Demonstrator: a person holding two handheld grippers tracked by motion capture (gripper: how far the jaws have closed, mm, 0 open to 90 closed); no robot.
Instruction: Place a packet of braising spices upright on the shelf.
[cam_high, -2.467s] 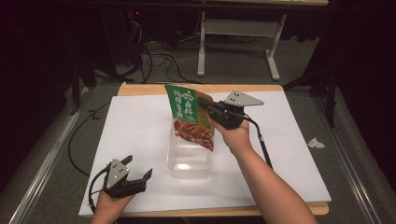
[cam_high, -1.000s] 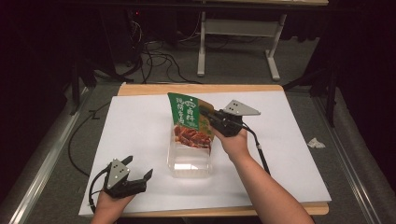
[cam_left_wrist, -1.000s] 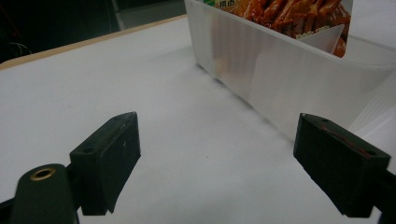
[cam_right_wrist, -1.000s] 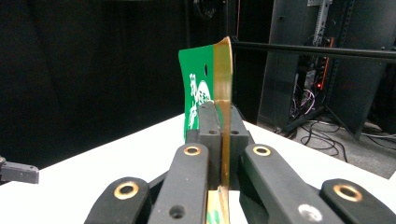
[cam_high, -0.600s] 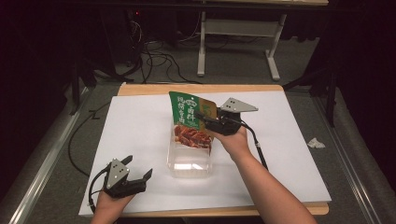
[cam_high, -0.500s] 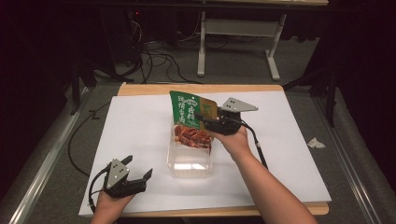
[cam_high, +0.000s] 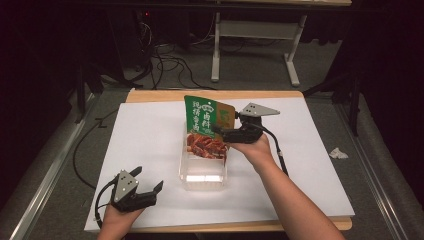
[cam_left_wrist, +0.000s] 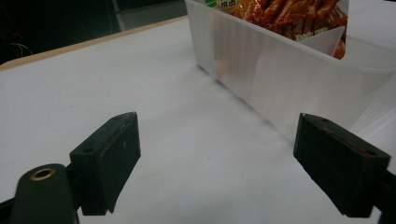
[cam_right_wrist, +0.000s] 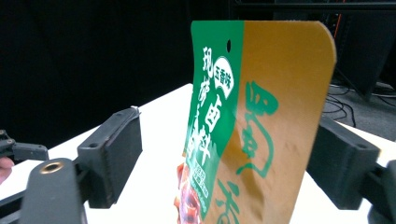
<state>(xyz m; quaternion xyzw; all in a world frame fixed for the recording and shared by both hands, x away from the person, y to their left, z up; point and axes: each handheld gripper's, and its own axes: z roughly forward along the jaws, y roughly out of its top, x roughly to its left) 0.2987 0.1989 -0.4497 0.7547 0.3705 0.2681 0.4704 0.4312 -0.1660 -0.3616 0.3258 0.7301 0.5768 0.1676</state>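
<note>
Since the earlier frames the snack pouch (cam_high: 206, 127) has come down and stood up straighter; its lower end now sits inside the clear plastic bin (cam_high: 203, 176), where before it hung higher and leaned over the bin's far end. My right gripper (cam_high: 223, 134) has followed it down. In the right gripper view the pouch (cam_right_wrist: 252, 126) stands between my two black jaws, which are spread wide with a gap on the left side, so I read that grip as released, or just about; on the right the pouch hides the contact and I cannot tell.

So I judge I am at the placing step: pouch in the bin, upright against its far wall, letting go. Next I need to back the right gripper away without catching the pouch's top edge and tipping it out.

My left gripper (cam_high: 146, 192) rests on the white table cover (cam_high: 130, 135), jaws spread and holding nothing, just beside the bin's near corner (cam_left_wrist: 280, 88).
</note>
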